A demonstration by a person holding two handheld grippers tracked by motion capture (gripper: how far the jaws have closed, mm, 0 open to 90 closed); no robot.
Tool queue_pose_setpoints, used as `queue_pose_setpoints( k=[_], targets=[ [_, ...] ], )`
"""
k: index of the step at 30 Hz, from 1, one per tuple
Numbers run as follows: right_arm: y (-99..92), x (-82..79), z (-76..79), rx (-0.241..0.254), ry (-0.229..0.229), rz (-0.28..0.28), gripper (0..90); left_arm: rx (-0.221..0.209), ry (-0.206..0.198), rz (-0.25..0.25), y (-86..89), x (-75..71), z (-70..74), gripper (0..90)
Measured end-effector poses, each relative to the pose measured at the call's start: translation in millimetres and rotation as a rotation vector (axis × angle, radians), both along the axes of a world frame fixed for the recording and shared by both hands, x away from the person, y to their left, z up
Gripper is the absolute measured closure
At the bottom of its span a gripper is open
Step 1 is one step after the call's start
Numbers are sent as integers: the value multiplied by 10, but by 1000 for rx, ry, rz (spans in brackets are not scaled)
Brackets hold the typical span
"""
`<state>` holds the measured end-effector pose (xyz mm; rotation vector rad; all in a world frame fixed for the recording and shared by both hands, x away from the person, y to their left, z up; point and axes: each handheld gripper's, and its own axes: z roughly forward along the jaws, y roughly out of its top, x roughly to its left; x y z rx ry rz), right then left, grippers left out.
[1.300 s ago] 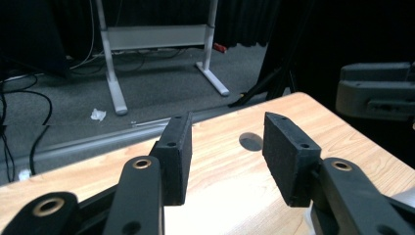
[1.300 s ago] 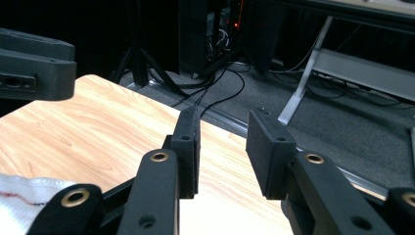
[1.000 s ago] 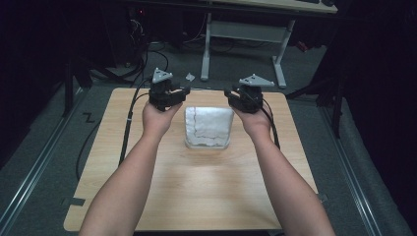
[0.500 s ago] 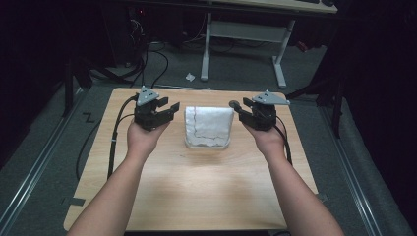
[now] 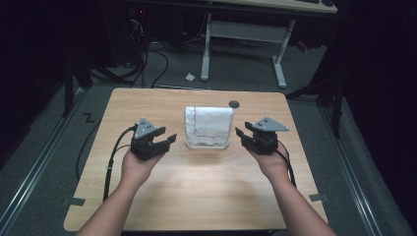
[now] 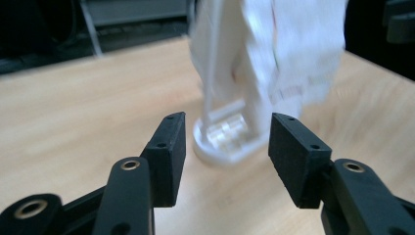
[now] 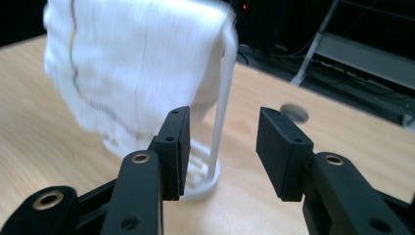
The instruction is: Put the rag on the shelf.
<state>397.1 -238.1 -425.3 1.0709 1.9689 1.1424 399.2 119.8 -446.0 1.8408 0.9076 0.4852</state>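
Note:
A white cloth [image 5: 208, 125] with a thin coloured stripe hangs over a small white rack [image 5: 206, 145] at the middle of the wooden table [image 5: 196, 191]. My left gripper [image 5: 166, 139] hovers left of the rack, pointing at it, and its jaws have just been opening with nothing between them. In the left gripper view the rack's base [image 6: 215, 154] lies beyond the open gripper [image 6: 227, 147]. My right gripper [image 5: 239, 133] hovers to the right, open and holding nothing, its jaws having just widened too. In the right gripper view the cloth [image 7: 137, 58] and a rack post [image 7: 222, 112] stand just ahead of the gripper [image 7: 222, 147].
A dark round grommet [image 5: 234, 103] sits in the table behind the rack. Beyond the table stands a white desk frame [image 5: 241, 29], with cables [image 5: 147, 59] and a paper scrap [image 5: 190, 76] on the floor. Both forearms lie over the table's near half.
Both hands have drawn back toward the person and sunk, from beside the cloth's far end to beside its near end. Both pairs of jaws stand wider apart.

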Motion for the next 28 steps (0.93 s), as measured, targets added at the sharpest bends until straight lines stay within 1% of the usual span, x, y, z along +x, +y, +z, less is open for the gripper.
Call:
queue_pose_setpoints(
  k=[1,2,3,7,8,10,12,13,14,15,16,17,18,19,20,21,22,23,24,26,28],
  targets=[
    [3,-30,-61,-6,-1,2,563,3,6,-5,0,-29,-50,485],
    [9,-52,-104,-11,9,1,560,10,18,-12,-3,-79,-134,483],
    [14,-89,-182,-16,16,4,558,15,30,-19,-3,-107,-185,481],
    [42,-203,-401,-11,54,13,552,39,87,-49,4,-256,-438,480],
    [56,-233,-456,-16,60,17,550,42,106,-58,9,-301,-506,479],
    [94,-307,-570,-29,72,23,548,54,123,-70,14,-378,-600,478],
    [132,-372,-661,-40,87,32,545,63,128,-83,26,-461,-681,474],
    [152,-407,-703,-41,94,37,540,59,125,-83,39,-511,-734,474],
    [172,-441,-746,-48,101,42,531,45,116,-78,64,-569,-804,473],
    [172,-441,-746,-48,101,42,531,45,116,-78,64,-569,-804,476],
    [188,-578,-853,-40,95,35,527,39,115,-57,127,-665,-893,501],
    [174,-643,-900,-19,83,27,543,35,133,-57,136,-662,-877,500],
    [157,-698,-944,-2,86,24,550,0,129,-66,165,-668,-828,479],
    [147,-735,-965,-5,126,41,526,-27,115,-65,192,-673,-802,467],
    [146,-764,-967,-36,119,44,530,-33,121,-58,215,-663,-796,466],
    [132,-791,-979,-51,102,39,537,-36,131,-52,226,-650,-803,467],
    [117,-795,-988,-49,109,39,536,-42,146,-48,237,-631,-815,469],
    [107,-787,-999,-35,130,35,535,-48,154,-49,245,-616,-823,469],
    [104,-773,-1004,-28,138,36,534,-50,156,-49,249,-604,-827,469],
    [118,-750,-1005,-41,130,35,534,-52,157,-47,248,-592,-835,467],
    [128,-734,-1013,-44,130,40,532,-50,168,-46,243,-589,-845,459]
  ],
)
